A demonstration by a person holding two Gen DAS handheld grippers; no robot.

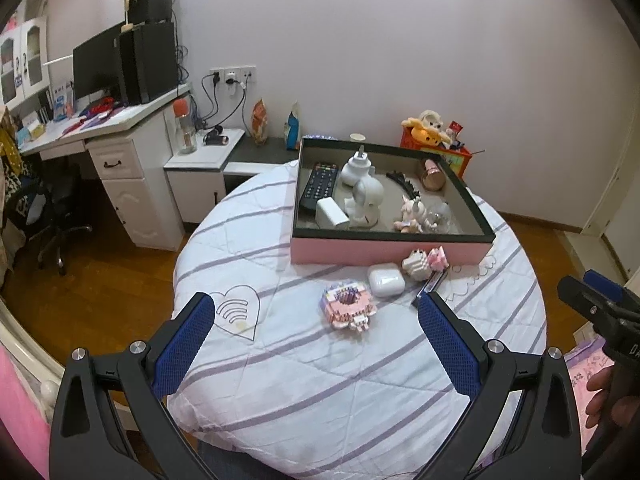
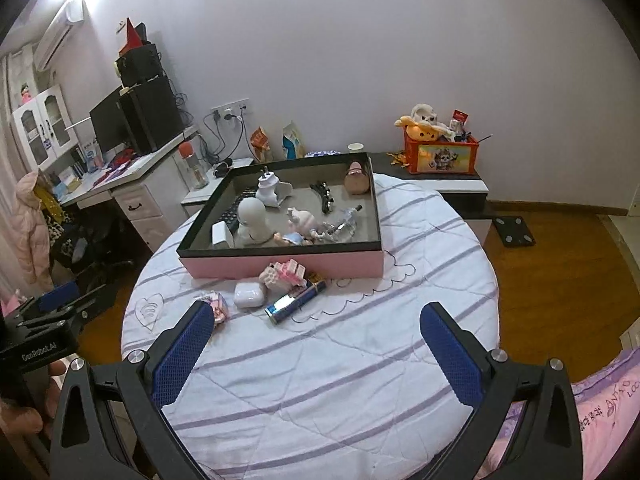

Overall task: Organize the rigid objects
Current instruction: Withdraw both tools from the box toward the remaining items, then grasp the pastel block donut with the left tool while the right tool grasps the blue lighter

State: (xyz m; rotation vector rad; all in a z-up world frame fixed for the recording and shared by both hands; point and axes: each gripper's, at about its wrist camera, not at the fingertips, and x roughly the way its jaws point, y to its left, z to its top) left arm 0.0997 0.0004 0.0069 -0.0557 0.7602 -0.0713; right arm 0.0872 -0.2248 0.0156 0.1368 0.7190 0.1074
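Both grippers, left and right, gape wide, empty; bare striped white quilted tablecloth lower-centre; pink-sided shallow box mid-frame.

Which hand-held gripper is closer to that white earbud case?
Left, though not by much. The left hand-held gripper is open just short of the earbud case; the right hand-held gripper sits farther back, the case ahead to its left.

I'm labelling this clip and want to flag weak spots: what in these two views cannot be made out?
- Blue tube: in the left wrist view, mostly hidden behind that gripper's finger.
- Pink block toy: in the right wrist view, partly covered by the right gripper's finger.
- Remote: in the right wrist view, largely behind the white figures; button labels too small.
- Clear item in the box: transparent, shape unclear.
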